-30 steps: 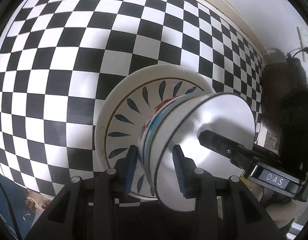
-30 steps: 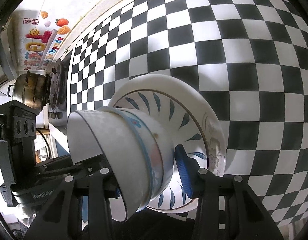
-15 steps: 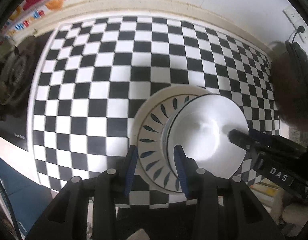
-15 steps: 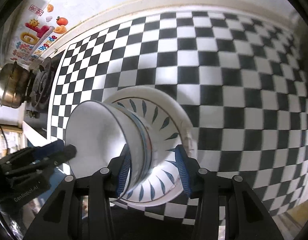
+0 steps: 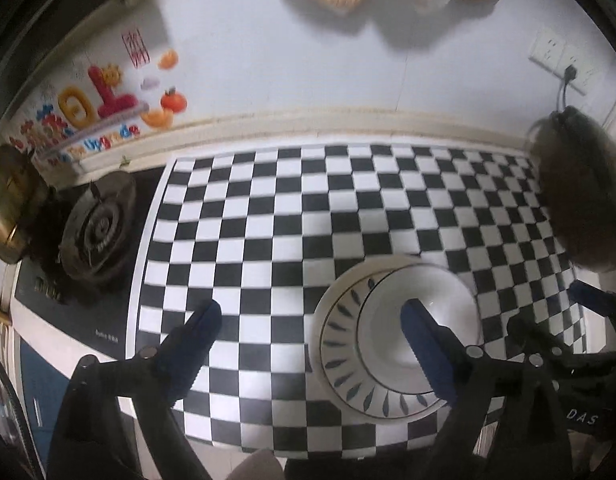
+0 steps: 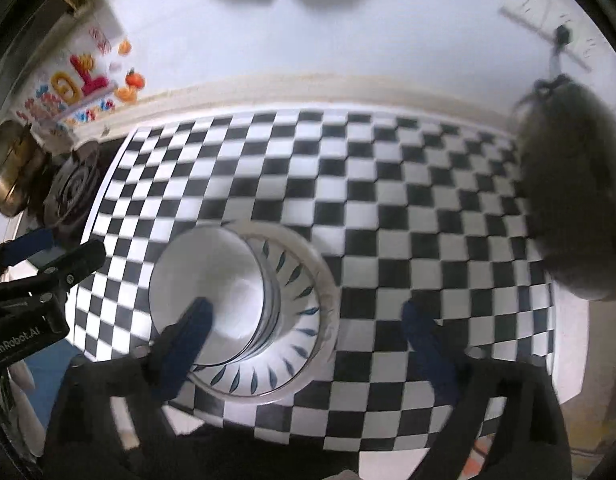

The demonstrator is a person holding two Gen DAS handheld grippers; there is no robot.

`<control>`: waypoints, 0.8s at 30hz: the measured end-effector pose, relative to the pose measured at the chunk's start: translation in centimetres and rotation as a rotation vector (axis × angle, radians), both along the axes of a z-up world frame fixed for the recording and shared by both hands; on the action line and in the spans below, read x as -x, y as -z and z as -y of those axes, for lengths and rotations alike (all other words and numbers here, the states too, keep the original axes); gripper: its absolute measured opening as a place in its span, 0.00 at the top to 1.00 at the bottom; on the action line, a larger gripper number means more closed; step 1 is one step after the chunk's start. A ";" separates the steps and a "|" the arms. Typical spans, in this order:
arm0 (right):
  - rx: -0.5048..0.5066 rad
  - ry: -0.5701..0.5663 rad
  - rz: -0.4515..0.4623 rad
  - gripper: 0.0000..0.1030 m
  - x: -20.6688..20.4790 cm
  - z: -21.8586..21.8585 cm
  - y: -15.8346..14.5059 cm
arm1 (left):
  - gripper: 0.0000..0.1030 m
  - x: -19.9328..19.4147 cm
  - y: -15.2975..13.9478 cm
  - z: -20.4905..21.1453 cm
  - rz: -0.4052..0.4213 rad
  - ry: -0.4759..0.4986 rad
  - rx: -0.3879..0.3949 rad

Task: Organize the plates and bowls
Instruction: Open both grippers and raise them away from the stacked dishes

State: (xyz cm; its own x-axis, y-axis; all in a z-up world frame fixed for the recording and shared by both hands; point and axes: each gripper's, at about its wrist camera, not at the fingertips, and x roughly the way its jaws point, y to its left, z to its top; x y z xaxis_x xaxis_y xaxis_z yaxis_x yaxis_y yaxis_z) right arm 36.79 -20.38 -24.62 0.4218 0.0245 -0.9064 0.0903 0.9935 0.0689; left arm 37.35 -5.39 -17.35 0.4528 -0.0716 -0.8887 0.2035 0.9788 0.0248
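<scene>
At the near edge of the checkered counter [image 5: 292, 216], both claws hang released above the dishes. The left gripper [image 5: 308, 340] has its fingers spread wide and grasps nothing; the right gripper [image 6: 308, 336] is likewise spread and empty. Between them sits the white bowl [image 5: 420, 320] stacked on the leaf-patterned plate [image 5: 340, 360], at about four o'clock in the left view and eight o'clock in the right. Farther off at nine o'clock lies the stove burner [image 5: 98, 226], with a brass pot [image 5: 10, 196] beside it.
</scene>
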 end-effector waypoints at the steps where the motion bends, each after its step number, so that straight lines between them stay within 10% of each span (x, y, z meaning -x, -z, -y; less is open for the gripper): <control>1: 0.005 0.014 0.018 0.02 0.3 0.1 -0.5 | 0.08 0.1 -0.4 0.0 0.012 -0.002 0.006; 24: 0.076 0.022 0.349 0.01 12.8 1.4 -14.1 | 0.07 11.3 -10.6 1.4 0.257 -0.092 0.033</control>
